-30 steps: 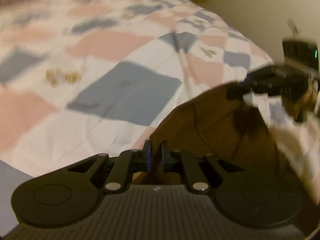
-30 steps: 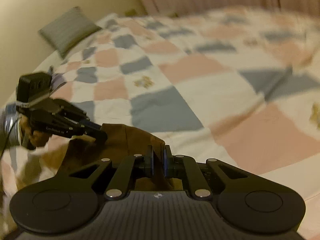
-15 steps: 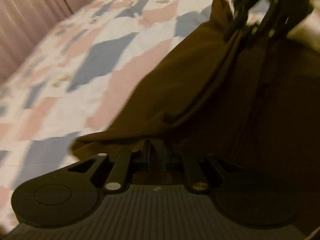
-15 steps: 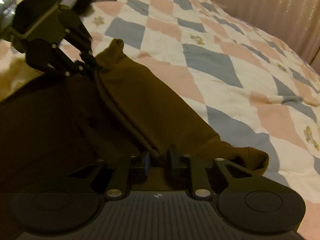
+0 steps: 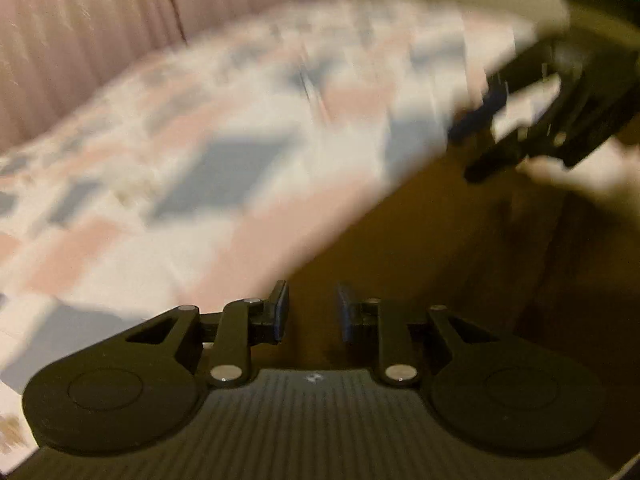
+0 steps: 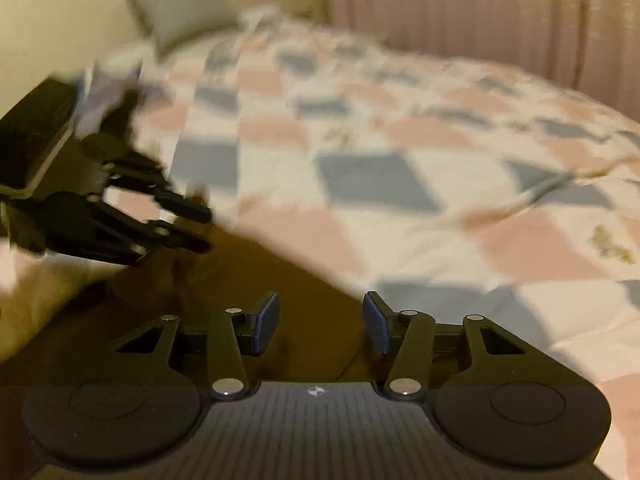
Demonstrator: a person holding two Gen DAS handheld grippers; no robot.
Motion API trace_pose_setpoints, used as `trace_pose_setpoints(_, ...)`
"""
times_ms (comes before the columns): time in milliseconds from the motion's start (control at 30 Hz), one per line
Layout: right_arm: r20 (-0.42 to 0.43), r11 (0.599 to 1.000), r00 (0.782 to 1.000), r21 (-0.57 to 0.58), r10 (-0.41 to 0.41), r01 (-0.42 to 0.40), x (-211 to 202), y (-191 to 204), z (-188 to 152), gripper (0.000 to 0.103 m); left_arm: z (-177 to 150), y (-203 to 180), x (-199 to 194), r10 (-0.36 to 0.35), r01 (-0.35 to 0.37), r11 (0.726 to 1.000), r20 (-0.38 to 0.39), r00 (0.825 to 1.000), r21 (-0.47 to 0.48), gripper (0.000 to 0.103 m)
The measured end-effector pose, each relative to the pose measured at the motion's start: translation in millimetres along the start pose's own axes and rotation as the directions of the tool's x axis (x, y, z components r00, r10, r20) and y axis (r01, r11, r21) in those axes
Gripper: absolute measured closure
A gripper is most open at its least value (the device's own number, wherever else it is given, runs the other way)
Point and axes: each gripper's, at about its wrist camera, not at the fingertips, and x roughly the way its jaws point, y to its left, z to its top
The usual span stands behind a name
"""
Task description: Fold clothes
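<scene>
Pink curtains (image 5: 120, 32) back a bed covered by a checked quilt (image 5: 192, 184) in the left wrist view, much of it smeared by motion blur. Against that quilt, the brown garment (image 5: 460, 264) lies on the nearer side, its edge running diagonally across the covering. Over the garment sits the left gripper (image 5: 310, 312), fingers parted with nothing between them. Farther along the brown cloth, the right gripper (image 5: 472, 152) hangs at the garment's far edge, its fingers also apart and empty.

From the right wrist, the quilt (image 6: 400, 168) stretches to the curtains (image 6: 500, 12), a grey pillow (image 6: 180, 12) at its far corner by the wall. Here the garment (image 6: 248, 280) lies on the quilt's near edge, under the right gripper (image 6: 320, 320), whose blue pads stand wide with only cloth beneath. Beside it the left gripper (image 6: 200, 228) shows two separated fingers just above the brown fabric.

Judging by this, the garment has been laid down and let go; whether one fold is in or more remain cannot be told.
</scene>
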Motion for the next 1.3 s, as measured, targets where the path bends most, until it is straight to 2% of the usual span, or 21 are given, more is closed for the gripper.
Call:
trace_pose_setpoints(67, -0.026, 1.0, 1.0, 0.023, -0.018, 0.018, 3, -2, -5, 0.057, -13, -7, 5, 0.03, -0.03, 1.0, 0.004, 1.0, 0.006, 0.081)
trace_pose_setpoints(133, -0.048, 0.998, 0.998, 0.05, -0.033, 0.035, 6, -5, -10, 0.059, -6, 3, -9, 0.032, -0.032, 0.998, 0.009, 0.999, -0.056, 0.08)
trace_pose_setpoints(233, 0.09, 0.99, 0.994, 0.132, -0.059, 0.047, -26, -16, 7, 0.059, 8, 30, -41, 0.061, -0.045, 0.987, 0.103, 0.993, -0.153, 0.08)
trace_pose_setpoints(300, 0.128, 0.982, 0.984, 0.158, -0.126, 0.105, -30, -27, 13, 0.059, 17, 46, -45, 0.106, -0.082, 0.98, 0.13, 0.986, -0.179, 0.08)
trace_pose_setpoints(367, 0.135, 0.972, 0.973, 0.169, -0.189, 0.165, -25, -37, 12, 0.058, 17, 58, -33, 0.153, -0.132, 0.975, 0.108, 0.982, -0.179, 0.078)
trace_pose_setpoints(433, 0.084, 0.966, 0.973, 0.166, -0.215, 0.199, -10, -47, -4, 0.061, 1, 69, -11, 0.178, -0.169, 0.963, 0.026, 0.984, -0.209, 0.079)
trace_pose_setpoints(500, 0.046, 0.961, 0.977, 0.192, -0.21, 0.197, 0, -56, -28, 0.067, -24, 77, 7, 0.177, -0.184, 0.951, -0.05, 0.983, -0.247, 0.078)
trace_pose_setpoints(567, 0.053, 0.949, 0.979, 0.261, -0.197, 0.176, -2, -70, -47, 0.069, -42, 83, 7, 0.16, -0.165, 0.941, -0.04, 0.986, -0.295, 0.079)
trace_pose_setpoints(600, 0.068, 0.93, 0.983, 0.341, -0.172, 0.139, -6, -80, -53, 0.069, -43, 87, 4, 0.156, -0.159, 0.932, -0.035, 0.987, -0.325, 0.079)
trace_pose_setpoints(667, 0.089, 0.863, 0.981, 0.495, -0.17, 0.105, -14, -97, -61, 0.069, -46, 94, -3, 0.159, -0.159, 0.912, -0.03, 0.987, -0.379, 0.079)
trace_pose_setpoints(733, 0.069, 0.758, 0.974, 0.641, -0.215, 0.122, -21, -117, -66, 0.065, -47, 102, -11, 0.208, -0.21, 0.881, -0.053, 0.977, -0.423, 0.079)
trace_pose_setpoints(800, 0.071, 0.675, 0.961, 0.726, -0.267, 0.134, -33, -130, -64, 0.068, -47, 114, -18, 0.219, -0.221, 0.842, -0.063, 0.974, -0.493, 0.08)
trace_pose_setpoints(833, 0.092, 0.711, 0.956, 0.689, -0.279, 0.141, -36, -125, -56, 0.068, -44, 117, -22, 0.222, -0.218, 0.832, -0.054, 0.974, -0.51, 0.082)
trace_pose_setpoints(900, 0.144, 0.795, 0.953, 0.592, -0.266, 0.133, -38, -113, -37, 0.068, -32, 112, -30, 0.218, -0.185, 0.853, 0.01, 0.976, -0.489, 0.082)
trace_pose_setpoints(967, 0.122, 0.875, 0.974, 0.471, -0.19, 0.112, -20, -98, -17, 0.068, -18, 103, -28, 0.187, -0.146, 0.886, 0.052, 0.981, -0.44, 0.079)
trace_pose_setpoints(1033, 0.029, 0.909, 0.99, 0.4, -0.141, 0.118, 5, -94, -12, 0.072, -12, 95, -12, 0.149, -0.122, 0.915, 0.042, 0.988, -0.384, 0.077)
trace_pose_setpoints(1100, -0.041, 0.899, 0.991, 0.417, -0.13, 0.136, 18, -105, -26, 0.083, -21, 97, 10, 0.143, -0.149, 0.922, -0.043, 0.989, -0.356, 0.076)
trace_pose_setpoints(1133, -0.042, 0.876, 0.991, 0.465, -0.126, 0.131, 17, -114, -34, 0.084, -27, 98, 19, 0.144, -0.164, 0.922, -0.081, 0.986, -0.351, 0.076)
trace_pose_setpoints(1167, -0.04, 0.848, 0.992, 0.514, -0.122, 0.125, 14, -124, -43, 0.083, -38, 104, 20, 0.147, -0.175, 0.91, -0.104, 0.984, -0.375, 0.074)
trace_pose_setpoints(1233, -0.044, 0.806, 0.992, 0.58, -0.114, 0.119, 3, -141, -51, 0.079, -50, 121, 5, 0.123, -0.155, 0.868, -0.099, 0.988, -0.472, 0.067)
trace_pose_setpoints(1300, -0.033, 0.784, 0.995, 0.613, -0.096, 0.096, -10, -150, -53, 0.074, -54, 131, -17, 0.122, -0.146, 0.83, -0.08, 0.989, -0.539, 0.066)
